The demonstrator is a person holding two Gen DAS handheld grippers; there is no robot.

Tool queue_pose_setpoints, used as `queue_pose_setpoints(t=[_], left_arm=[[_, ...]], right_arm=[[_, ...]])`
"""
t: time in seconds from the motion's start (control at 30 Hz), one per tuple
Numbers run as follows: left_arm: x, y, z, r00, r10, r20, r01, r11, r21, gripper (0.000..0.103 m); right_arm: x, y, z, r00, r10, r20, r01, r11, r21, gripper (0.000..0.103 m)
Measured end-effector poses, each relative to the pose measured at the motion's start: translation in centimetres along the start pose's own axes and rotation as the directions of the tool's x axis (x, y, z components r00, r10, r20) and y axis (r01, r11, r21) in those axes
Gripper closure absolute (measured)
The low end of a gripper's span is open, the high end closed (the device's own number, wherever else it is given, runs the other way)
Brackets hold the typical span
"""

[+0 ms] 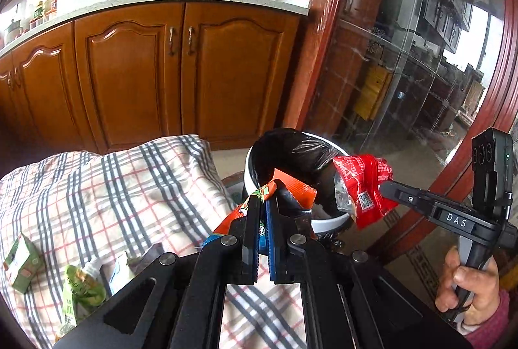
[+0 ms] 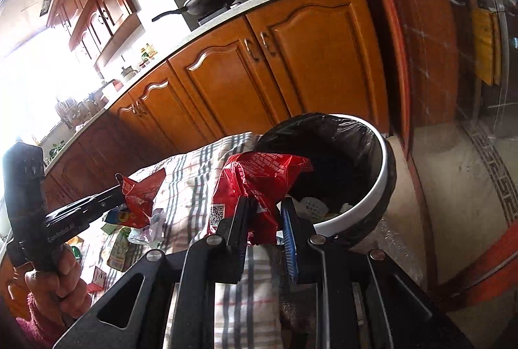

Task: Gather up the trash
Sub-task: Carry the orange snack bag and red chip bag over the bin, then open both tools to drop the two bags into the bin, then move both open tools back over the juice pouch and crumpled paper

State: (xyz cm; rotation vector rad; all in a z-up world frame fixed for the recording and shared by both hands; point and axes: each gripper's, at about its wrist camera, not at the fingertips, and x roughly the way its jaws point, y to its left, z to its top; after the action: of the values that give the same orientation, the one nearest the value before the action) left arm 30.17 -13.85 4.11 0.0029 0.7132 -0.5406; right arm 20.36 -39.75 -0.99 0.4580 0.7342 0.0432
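Grippers first: the left gripper has its jaws pressed together on a crumpled orange-and-green foil snack wrapper; the right gripper has its jaws drawn in narrow, clamping a crinkled red plastic snack bag that bears a printed square code.

Both loads sit at the near rim of the round white waste bin lined with a black plastic bag. The bin mouth lies ahead of and below each tool. The red bag overhangs the opening, so the right hand appears nearer to release.

The left wrist view shows further litter on the checked cloth: a green carton and a green pouch. The right wrist view shows pale scraps already inside the bin.
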Motion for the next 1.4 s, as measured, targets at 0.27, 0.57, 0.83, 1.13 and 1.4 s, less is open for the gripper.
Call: queue_pose_setpoints(t=[0.27,0.57,0.83,1.13,1.4], left_arm=[[5.8,-1.2,3.6,0.999,-0.020,-0.044,0.021,1.000,0.011,0.100],[11.9,-3.6,5.6,0.994,0.005,-0.111,0.001,0.998,0.055,0.100],[15.5,-4.4,6.6,0.987,-0.001,-0.162,0.010,0.998,0.060,0.095],[15.8,-3.9,6.1,0.985,0.010,-0.173,-0.008,1.000,0.011,0.061],[10.4,-1.6,3.5,0.996,0.007,-0.094,-0.013,0.998,-0.061,0.052]], right_arm=[[1.8,-2.4,2.2,0.997,-0.069,-0.020,0.068,0.998,-0.006,0.084],[4.3,-3.8,3.8,0.991,-0.113,-0.072,0.110,0.993,-0.047,0.084],[5.7,-4.6,4.4,0.987,-0.120,-0.107,0.115,0.992,-0.051,0.082],[6.4,-5.4,4.8,0.990,-0.092,-0.109,0.092,0.996,-0.009,0.067],[4.8,-4.7,3.3,0.996,-0.054,-0.074,0.056,0.998,0.032,0.051]])
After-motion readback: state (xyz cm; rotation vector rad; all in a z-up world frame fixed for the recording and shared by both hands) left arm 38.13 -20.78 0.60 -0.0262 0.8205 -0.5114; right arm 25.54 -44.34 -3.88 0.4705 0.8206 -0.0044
